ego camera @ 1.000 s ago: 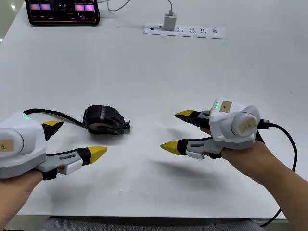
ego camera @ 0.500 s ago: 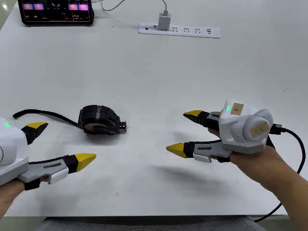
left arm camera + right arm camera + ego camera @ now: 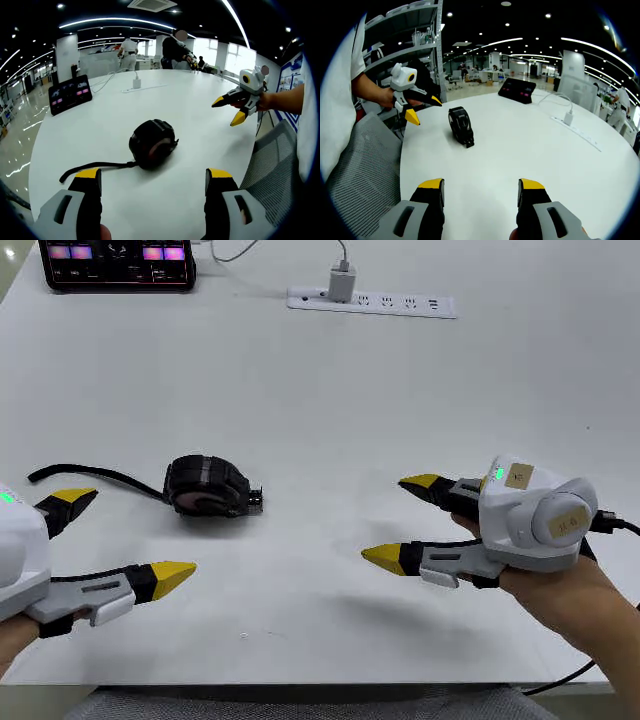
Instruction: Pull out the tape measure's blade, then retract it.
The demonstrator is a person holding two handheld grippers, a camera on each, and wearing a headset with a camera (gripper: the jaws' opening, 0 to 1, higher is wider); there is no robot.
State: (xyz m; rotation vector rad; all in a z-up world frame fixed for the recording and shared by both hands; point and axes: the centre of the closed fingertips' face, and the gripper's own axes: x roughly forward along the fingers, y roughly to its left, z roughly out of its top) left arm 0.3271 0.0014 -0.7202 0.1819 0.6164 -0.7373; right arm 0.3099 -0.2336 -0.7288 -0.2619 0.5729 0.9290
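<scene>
**Tape measure point(image 3: 207, 487) at rest on the bench point(image 3: 330, 400)**

It lies near the bench's front edge, left of centre, blade inside. The left gripper point(image 3: 135, 532) hovers near it, jaws wide apart, empty; the right gripper point(image 3: 389, 518), well apart, jaws wide too, holds nothing.

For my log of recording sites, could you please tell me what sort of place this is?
Probably an open-plan office or lab: a large white table carrying a power strip and a lit tablet, a shelving rack nearby, and long strip lights overhead.
</scene>
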